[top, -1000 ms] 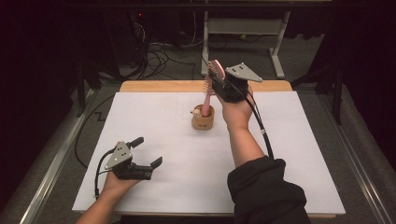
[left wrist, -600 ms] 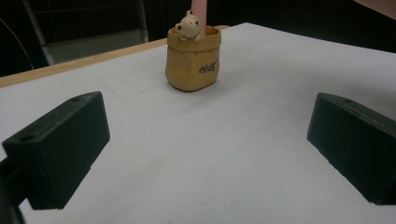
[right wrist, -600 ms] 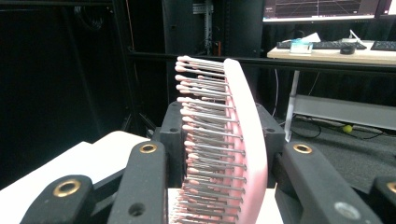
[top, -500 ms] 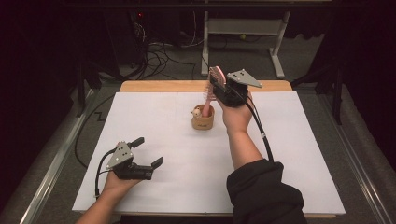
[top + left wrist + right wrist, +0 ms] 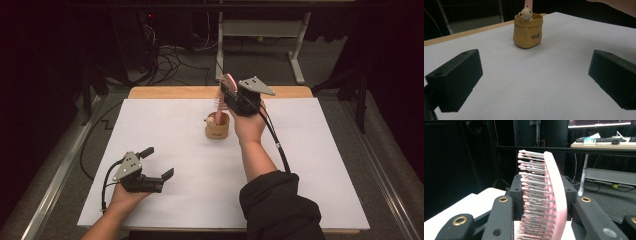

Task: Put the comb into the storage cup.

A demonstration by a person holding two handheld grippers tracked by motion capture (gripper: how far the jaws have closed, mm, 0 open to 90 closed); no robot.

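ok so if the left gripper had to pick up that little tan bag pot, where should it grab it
Probably across the tan pot's body, below its rim, coming in level from the near side, where the open left gripper already faces it. The pot stands upright, and its sides look soft and rounded. From above, the pink hairbrush standing in it and the right gripper holding the brush are in the way.

The left gripper [image 5: 156, 162] rests low by the person's left hand [image 5: 122, 195], its jaws spread wide apart with nothing between them, pointing forward and to the right. The right gripper [image 5: 226, 90] is raised on an outstretched forearm, its jaws closed on a pink hairbrush [image 5: 549, 197] that stands upright between them. The right hand [image 5: 248, 122] grips just behind it, a dark sleeve [image 5: 280, 207] at the elbow.
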